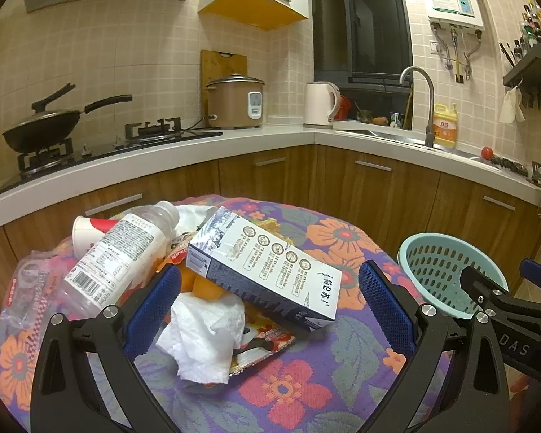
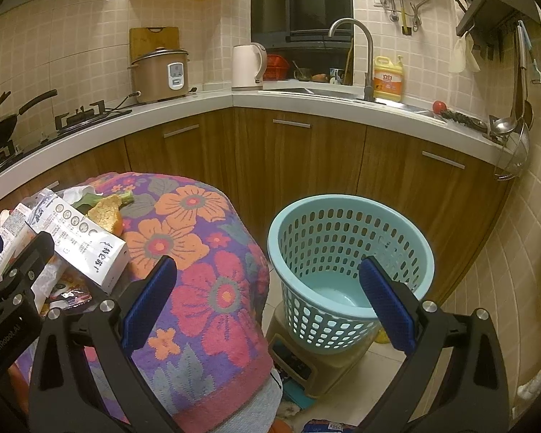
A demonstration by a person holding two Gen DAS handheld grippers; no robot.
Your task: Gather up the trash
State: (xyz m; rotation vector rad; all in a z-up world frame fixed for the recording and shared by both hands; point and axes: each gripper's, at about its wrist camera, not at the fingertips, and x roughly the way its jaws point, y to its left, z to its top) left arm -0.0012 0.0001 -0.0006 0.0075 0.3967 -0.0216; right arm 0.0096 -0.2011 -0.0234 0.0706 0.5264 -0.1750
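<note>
Left hand-held gripper (image 1: 268,303): I see its blue pads spread wide, holding nothing, hovering over the near side of the trash pile; the left pad sits just beside the crumpled tissue.
Right hand-held gripper (image 2: 267,297): I see it spread wide as well, empty, with one finger over the floral cloth edge and the other in front of the basket.
Milk carton (image 1: 263,270): white and dark blue, lying tilted on top of the pile, its near end resting over the snack wrapper.
Plastic bottle (image 1: 119,252): clear with a white label, lying on its side to the left of the carton, neck pointing away from me.
Paper cup (image 1: 86,232): white and red, on its side behind the bottle.
Crumpled tissue (image 1: 205,335): white, at the near edge of the pile, partly over the snack wrapper (image 1: 267,342).
Orange peel (image 1: 203,287): tucked under the carton, above the tissue.
Clear plastic packaging (image 1: 29,288): at the far left of the pile.
Floral cloth (image 2: 212,281): covers the small surface that carries the trash.
Basket (image 2: 346,270): light blue, perforated, upright on a low stool (image 2: 306,364) to the right of the cloth; I see nothing in it.
Counter (image 1: 270,137): behind, carrying a rice cooker (image 1: 236,101) and a kettle (image 1: 319,104).
</note>
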